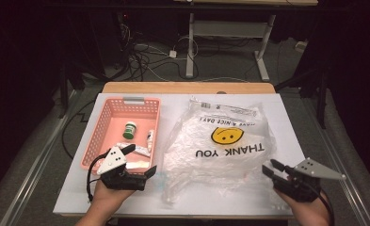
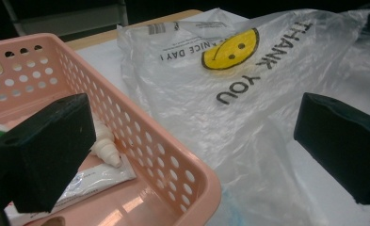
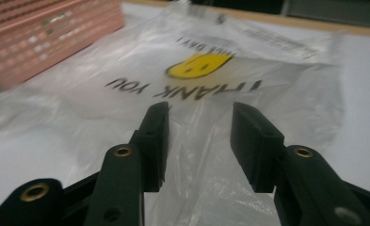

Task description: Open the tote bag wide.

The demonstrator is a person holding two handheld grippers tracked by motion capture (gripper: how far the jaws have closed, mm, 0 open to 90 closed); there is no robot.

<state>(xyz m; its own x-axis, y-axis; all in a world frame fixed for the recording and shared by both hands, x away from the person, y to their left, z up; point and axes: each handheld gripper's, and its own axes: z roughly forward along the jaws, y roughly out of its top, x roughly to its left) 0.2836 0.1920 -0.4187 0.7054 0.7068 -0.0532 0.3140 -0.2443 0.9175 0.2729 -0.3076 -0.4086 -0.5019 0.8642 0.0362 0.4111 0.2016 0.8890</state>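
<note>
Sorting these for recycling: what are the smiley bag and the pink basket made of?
The bag looks like thin, glossy, translucent plastic film: it crinkles and the white surface shows through. The basket looks like rigid moulded plastic with a smooth, slightly shiny finish and perforated walls.

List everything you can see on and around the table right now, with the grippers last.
plastic bag: 1, clear with a yellow smiley and black THANK YOU print, lying flat at the middle of the white table cover, right of the basket
basket: 1, pink, perforated, on the left part of the table
jar: 1, green lid, standing in the basket
small tube: 1, white, in the basket by its right wall
flat tube: 1, white, lying on the basket floor
table cover: 1, white, over the wooden table
cables: several, on the floor behind
left gripper: 1, black, open, at the basket's near right corner
right gripper: 1, black, open, at the bag's near right edge
</note>
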